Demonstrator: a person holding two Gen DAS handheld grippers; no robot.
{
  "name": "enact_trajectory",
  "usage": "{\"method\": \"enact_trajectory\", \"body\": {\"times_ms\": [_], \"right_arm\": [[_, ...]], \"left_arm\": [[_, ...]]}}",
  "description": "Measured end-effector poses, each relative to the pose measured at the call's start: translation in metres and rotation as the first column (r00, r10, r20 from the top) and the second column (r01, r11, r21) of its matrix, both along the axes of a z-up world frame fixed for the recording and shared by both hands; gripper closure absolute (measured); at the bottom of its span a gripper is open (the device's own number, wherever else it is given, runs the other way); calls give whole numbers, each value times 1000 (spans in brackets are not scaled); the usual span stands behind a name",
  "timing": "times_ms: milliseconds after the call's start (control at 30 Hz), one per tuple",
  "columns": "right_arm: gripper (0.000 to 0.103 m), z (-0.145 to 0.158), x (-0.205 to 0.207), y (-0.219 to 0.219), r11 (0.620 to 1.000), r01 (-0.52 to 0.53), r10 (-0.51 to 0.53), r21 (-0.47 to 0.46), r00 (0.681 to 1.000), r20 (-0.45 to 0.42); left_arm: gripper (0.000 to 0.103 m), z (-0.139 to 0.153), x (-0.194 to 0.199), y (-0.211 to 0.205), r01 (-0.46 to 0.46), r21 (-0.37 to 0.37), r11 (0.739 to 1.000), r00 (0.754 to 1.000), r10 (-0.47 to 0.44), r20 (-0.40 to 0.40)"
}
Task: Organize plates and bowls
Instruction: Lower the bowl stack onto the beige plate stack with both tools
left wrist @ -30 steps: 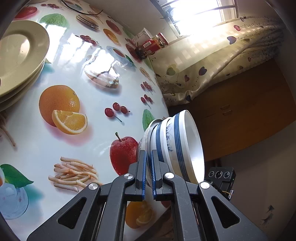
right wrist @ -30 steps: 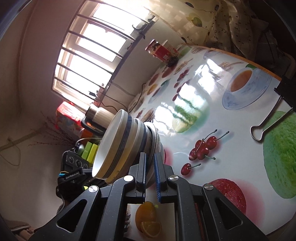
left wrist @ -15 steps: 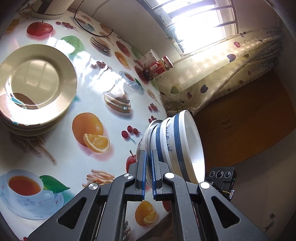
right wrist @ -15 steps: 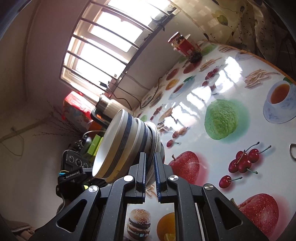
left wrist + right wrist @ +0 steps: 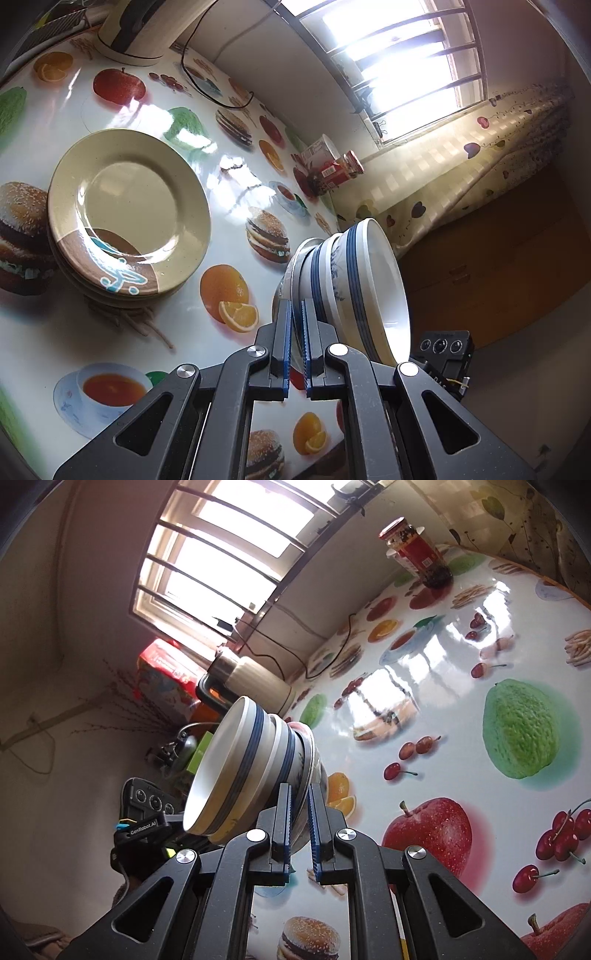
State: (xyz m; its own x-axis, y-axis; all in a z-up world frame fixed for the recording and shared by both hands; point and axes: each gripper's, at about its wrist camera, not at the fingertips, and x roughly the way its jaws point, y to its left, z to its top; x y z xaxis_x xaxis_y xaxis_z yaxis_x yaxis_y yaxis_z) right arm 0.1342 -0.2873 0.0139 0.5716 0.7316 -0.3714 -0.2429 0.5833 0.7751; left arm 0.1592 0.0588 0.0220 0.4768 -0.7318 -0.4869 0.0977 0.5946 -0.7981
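A stack of white bowls with blue bands (image 5: 354,291) hangs above the table, held from both sides. My left gripper (image 5: 294,314) is shut on the rim of the lowest bowl, and my right gripper (image 5: 300,797) is shut on the opposite rim of the bowl stack (image 5: 251,771). To the left on the fruit-print table (image 5: 207,332) rests a pile of beige plates (image 5: 125,206) with a brown patterned corner. Each view shows the other gripper's camera block behind the bowls.
A cream kettle (image 5: 147,26) with a black cord stands at the table's far edge; it also shows as the kettle (image 5: 247,686) in the right wrist view. A red-labelled jar (image 5: 332,170) and a cup stand by the window. A curtain (image 5: 480,166) hangs beyond the table.
Both grippers have carried the bowl stack across the table and a little higher. In the left wrist view the plate pile has come from the left edge into full sight.
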Motion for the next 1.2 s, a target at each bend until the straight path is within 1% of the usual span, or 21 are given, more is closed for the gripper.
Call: {"method": "enact_trajectory", "body": {"times_ms": [267,567,867,1200], "right_arm": [[94,3,20,29,999,-54,54,-6,999,3],[94,-2,40,60,995,-98,98,-11,995,-11],[94,-2,63,85,991,-130,129,-35,991,-20],[94,-7,87,114,984,-172,171,-46,985,-23]], "left_arm": [[99,0,6,30,-48,10,999,999,48,-1],[99,-7,14,59,-88,12,996,996,88,-6],[99,-14,26,81,-119,11,993,993,119,-16],[99,-20,33,103,-159,31,987,987,159,-20]]}}
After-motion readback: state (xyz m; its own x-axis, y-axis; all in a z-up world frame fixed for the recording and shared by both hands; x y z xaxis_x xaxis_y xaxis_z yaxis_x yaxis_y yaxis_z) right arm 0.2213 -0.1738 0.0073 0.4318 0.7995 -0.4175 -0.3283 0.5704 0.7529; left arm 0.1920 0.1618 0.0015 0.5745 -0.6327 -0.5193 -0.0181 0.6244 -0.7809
